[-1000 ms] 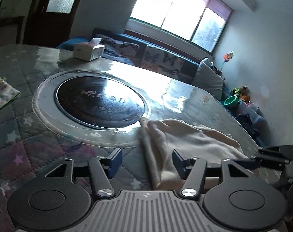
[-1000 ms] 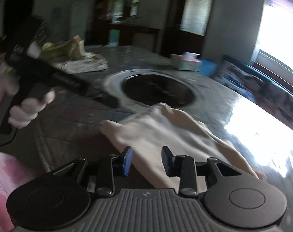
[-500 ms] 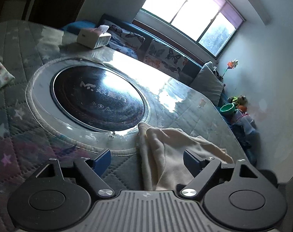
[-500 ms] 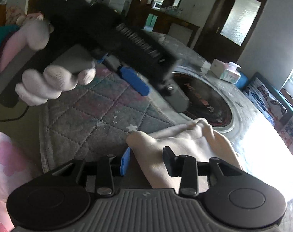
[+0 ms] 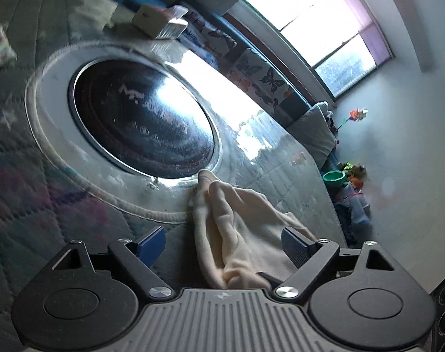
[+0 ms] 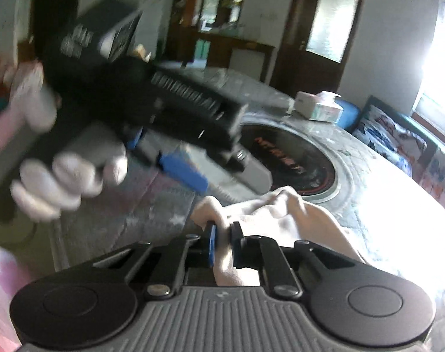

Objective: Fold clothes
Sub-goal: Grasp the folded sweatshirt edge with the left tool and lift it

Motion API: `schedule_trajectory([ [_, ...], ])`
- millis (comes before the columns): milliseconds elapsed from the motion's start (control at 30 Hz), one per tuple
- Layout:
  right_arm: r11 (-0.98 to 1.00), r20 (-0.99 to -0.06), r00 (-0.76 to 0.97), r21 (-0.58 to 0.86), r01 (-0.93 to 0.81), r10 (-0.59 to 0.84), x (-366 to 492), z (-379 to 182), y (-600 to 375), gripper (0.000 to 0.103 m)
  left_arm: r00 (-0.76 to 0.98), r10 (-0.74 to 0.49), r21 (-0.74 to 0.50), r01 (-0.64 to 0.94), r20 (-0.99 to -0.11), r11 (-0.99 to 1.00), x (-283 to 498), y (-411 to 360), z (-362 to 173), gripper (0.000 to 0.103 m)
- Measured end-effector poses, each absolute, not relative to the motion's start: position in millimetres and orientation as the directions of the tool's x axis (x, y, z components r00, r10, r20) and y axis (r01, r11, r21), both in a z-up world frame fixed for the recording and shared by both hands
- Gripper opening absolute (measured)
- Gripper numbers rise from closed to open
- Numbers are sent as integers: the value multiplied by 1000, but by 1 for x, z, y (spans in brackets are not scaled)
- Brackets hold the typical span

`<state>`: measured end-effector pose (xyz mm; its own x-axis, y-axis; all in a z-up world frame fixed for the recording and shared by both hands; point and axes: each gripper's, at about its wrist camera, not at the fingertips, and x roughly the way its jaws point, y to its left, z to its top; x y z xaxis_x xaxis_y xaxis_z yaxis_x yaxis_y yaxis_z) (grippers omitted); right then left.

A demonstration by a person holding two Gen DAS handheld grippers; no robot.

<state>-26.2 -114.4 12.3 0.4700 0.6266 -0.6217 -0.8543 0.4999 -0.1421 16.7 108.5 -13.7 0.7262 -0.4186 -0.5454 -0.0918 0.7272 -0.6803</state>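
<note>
The right gripper (image 6: 222,242) pinches a bunched edge of the cream garment (image 5: 246,234) lying beside the table's dark round inset, while the left gripper (image 5: 224,242), jaws opening over the cloth, probably must take a second hold before folding.

- The left hand-held gripper (image 5: 224,243) has a black body with two round black discs, a ribbed grey plate between them, and silver screws at the finger pivots.
- Its fingers (image 5: 150,245) carry blue pads.
- The right hand-held gripper (image 6: 222,245) has the same build: black linkage arms, a grey ribbed plate, blue pads.
- A white glove (image 6: 61,176) covers the left hand on a grey handle.
- White lettering, blurred, marks the black housing.
</note>
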Motion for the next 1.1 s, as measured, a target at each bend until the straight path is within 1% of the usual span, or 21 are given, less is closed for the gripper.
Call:
schedule_trajectory([
  [200,547,-576,465,-36,-836,673,-16,28,-136,8,714,-465,-754,-134,-523,643,31,100,-19,87],
  [267,551,-563,464,-18,-834,684,-15,31,-142,7,712,-463,-754,-142,-527,641,36,94,-20,87],
  [400,548,-548,455,7,-837,702,-17,32,-150,7,697,-486,-773,-156,-527,614,45,86,-27,82],
  [467,539,-542,445,18,-842,713,-20,31,-154,7,697,-491,-782,-163,-523,601,47,85,-30,77],
  [567,525,-540,433,18,-851,722,-26,29,-156,7,692,-491,-779,-166,-528,604,49,84,-33,61],
  [633,514,-542,423,20,-858,726,-30,26,-156,7,682,-501,-780,-169,-534,602,50,84,-37,45],
  [667,509,-543,419,18,-860,728,-31,25,-155,7,679,-501,-781,-175,-537,600,50,85,-39,40],
  [700,504,-545,415,16,-863,728,-31,24,-155,7,679,-498,-779,-180,-540,601,50,85,-40,32],
  [733,498,-550,408,17,-867,729,-32,23,-154,7,679,-494,-777,-184,-543,602,50,86,-41,27],
  [800,506,-547,414,19,-862,727,-32,22,-157,10,679,-487,-771,-187,-550,609,49,87,-43,19],
  [867,509,-547,410,34,-860,730,-30,23,-162,11,680,-482,-766,-187,-553,615,48,87,-43,18],
  [967,554,-528,452,41,-832,719,-28,25,-177,13,682,-477,-759,-180,-555,625,47,87,-43,18],
  [1100,663,-524,543,55,-747,656,-13,23,-208,14,684,-473,-755,-175,-555,632,47,86,-43,18],
])
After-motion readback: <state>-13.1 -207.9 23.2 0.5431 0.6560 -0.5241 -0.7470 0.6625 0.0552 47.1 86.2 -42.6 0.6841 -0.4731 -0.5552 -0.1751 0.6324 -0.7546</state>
